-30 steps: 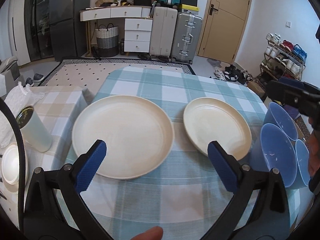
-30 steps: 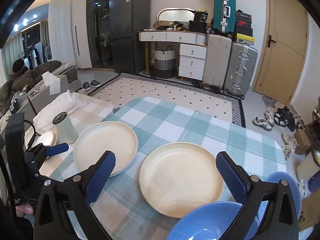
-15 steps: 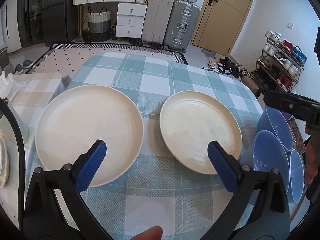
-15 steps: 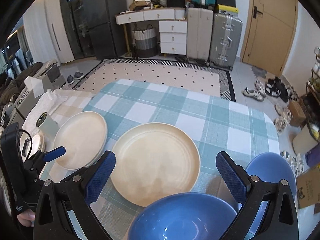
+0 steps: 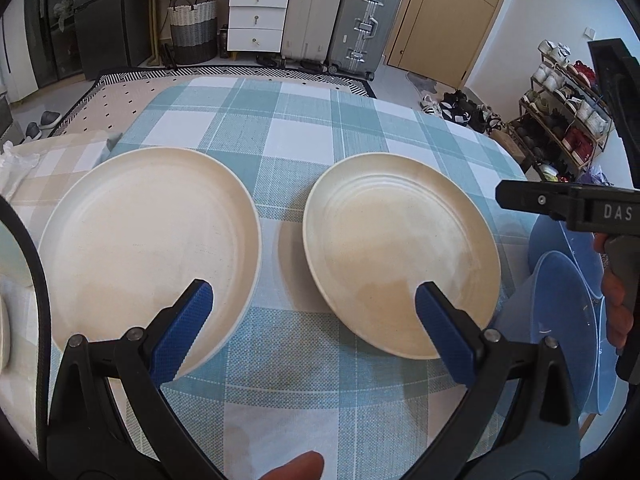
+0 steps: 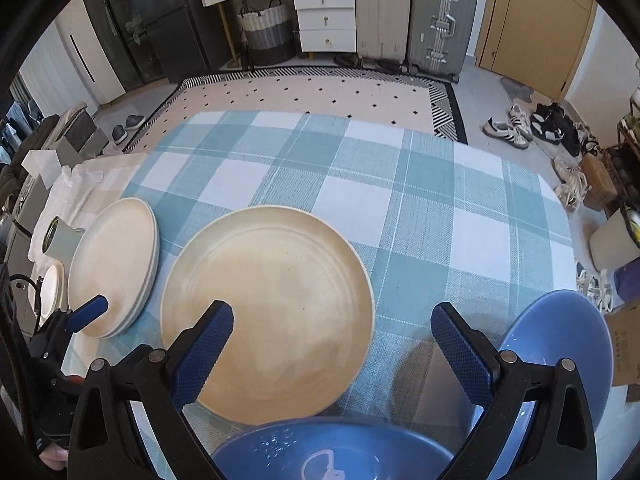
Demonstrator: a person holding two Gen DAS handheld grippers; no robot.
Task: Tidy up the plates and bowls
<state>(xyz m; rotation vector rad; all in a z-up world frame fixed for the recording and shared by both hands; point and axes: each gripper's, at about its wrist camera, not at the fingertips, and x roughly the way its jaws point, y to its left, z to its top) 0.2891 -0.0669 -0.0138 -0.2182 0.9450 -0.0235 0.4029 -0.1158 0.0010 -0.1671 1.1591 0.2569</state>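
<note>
left claw [image 5: 312, 316] agape – plates [image 5: 400, 252] ahead | right claw [image 6: 332, 344] agape – bowl [image 6: 332, 456] beneath

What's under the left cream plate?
In the right wrist view a second rim shows below the left plate, so another plate sits under it. Below both, only checked tablecloth shows around them; the covered part can't be seen.

A strip of bare checked tablecloth [image 5: 280, 264] runs between the left plate [image 5: 148, 240] and the right plate [image 5: 400, 248], which lie apart; the left gripper [image 5: 312, 308], jaws wide, hangs over that gap. Beyond both plates the cloth lies open to the far edge. On the right, blue bowls [image 5: 568, 320] crowd the table edge just beside the right plate. A tin [image 6: 60, 236] stands near the left plate's outer side.
</note>
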